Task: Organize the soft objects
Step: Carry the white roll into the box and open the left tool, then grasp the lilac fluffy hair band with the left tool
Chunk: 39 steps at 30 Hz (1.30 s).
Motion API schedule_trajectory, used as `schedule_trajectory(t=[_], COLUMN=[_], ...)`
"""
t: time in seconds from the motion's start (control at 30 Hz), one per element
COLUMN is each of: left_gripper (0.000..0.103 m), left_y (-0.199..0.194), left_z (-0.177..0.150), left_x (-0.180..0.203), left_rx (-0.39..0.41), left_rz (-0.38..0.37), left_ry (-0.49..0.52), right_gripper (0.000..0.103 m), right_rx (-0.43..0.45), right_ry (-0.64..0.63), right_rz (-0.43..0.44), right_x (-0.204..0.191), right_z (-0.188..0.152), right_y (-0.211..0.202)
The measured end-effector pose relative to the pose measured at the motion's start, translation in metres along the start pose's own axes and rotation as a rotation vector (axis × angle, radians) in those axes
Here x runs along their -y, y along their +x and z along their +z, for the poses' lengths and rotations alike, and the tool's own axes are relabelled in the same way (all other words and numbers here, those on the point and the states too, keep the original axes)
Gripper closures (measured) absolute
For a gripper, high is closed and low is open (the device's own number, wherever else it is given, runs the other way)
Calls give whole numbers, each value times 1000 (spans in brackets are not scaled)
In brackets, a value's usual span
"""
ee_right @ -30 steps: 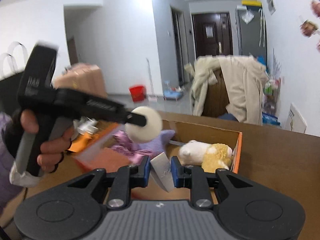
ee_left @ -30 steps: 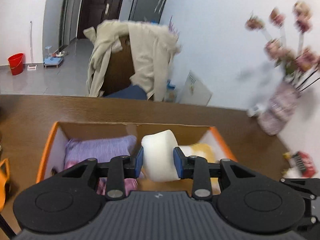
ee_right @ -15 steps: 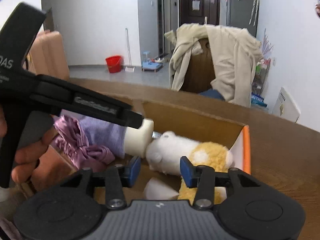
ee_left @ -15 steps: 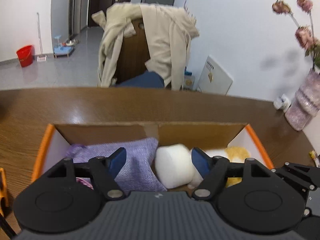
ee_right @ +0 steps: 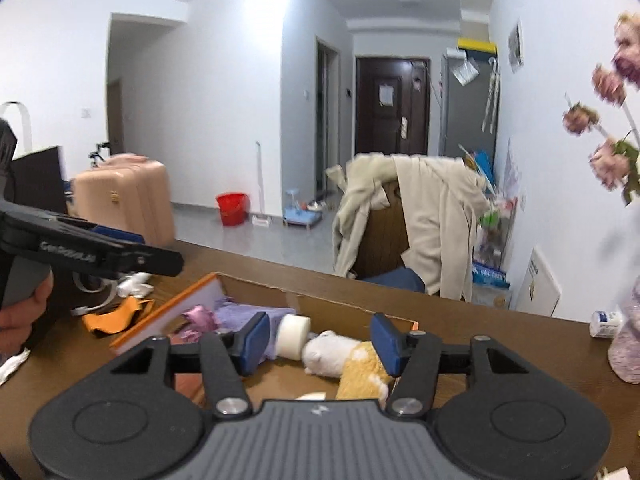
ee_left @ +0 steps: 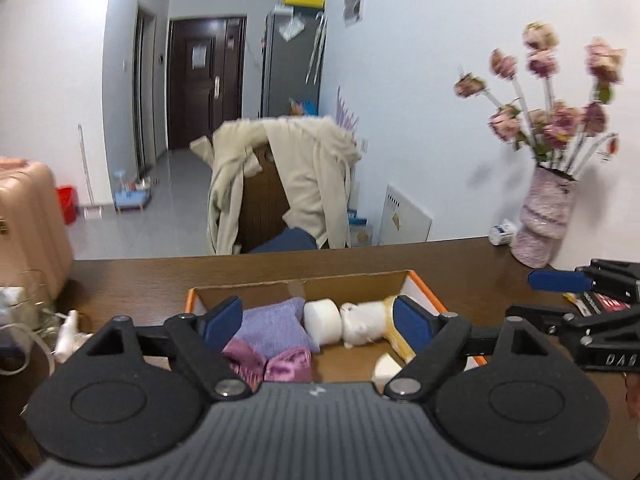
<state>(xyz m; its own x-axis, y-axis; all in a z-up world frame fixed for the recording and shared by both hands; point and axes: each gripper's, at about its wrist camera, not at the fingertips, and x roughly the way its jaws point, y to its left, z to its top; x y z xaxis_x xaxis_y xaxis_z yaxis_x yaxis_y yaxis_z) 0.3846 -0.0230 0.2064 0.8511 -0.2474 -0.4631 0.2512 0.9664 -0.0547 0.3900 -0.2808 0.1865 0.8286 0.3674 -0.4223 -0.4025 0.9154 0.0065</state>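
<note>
both grippers, left gripper (ee_left: 316, 322) and right gripper (ee_right: 320, 342), opening, holding nothing.

Glossy wooden table (ee_left: 360, 268), matt cardboard box (ee_left: 344, 282), fluffy plush toy (ee_right: 352, 360), purple cloth (ee_left: 276, 326).

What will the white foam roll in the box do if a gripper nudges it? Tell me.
The white foam roll lies on its curved side, so it would probably roll. The purple cloth and plush toy flank it closely and would likely stop it. It looks spongy and light, so it should dent rather than resist.

Lived-in home – coat-draped chair (ee_left: 280, 184), pink suitcase (ee_right: 124, 196), flower vase (ee_left: 546, 216), entrance door (ee_right: 390, 104)
</note>
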Motion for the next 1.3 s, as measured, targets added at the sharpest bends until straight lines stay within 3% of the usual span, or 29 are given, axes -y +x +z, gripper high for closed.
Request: schedule_trajectory(t=[0.2, 0.33, 0.53, 0.63, 0.77, 0.9, 0.97, 1.13, 1.3], left_gripper=[12, 9, 7, 7, 7, 12, 19, 30, 41], left_y=[-85, -124, -134, -126, -132, -119, -106, -74, -44], left_z=[-59, -107, -184, -197, -195, -191, -192, -197, -203], left_x=[19, 29, 29, 26, 17, 9, 1, -33, -65], left_rx=[112, 144, 25, -31, 19, 4, -19, -62, -108], left_rz=[44, 66, 27, 65, 62, 82, 91, 103, 22], left_ry=[57, 71, -76, -96, -120, -138, -167, -276, -368], right_gripper=[35, 31, 28, 28, 28, 28, 30, 58, 68], right_rx=[54, 43, -9, -61, -81, -81, -97, -148, -180], right_ry=[-30, -22, 39, 61, 28, 74, 104, 209, 250], right_rz=[48, 90, 187, 218, 192, 206, 216, 268, 282], right_x=[-26, -45, -67, -76, -86, -85, -86, -99, -119], right_z=[-41, -79, -138, -155, -158, -157, -159, -160, -153], right_y=[-73, -102, -122, -116, -114, -109, -100, -58, -6])
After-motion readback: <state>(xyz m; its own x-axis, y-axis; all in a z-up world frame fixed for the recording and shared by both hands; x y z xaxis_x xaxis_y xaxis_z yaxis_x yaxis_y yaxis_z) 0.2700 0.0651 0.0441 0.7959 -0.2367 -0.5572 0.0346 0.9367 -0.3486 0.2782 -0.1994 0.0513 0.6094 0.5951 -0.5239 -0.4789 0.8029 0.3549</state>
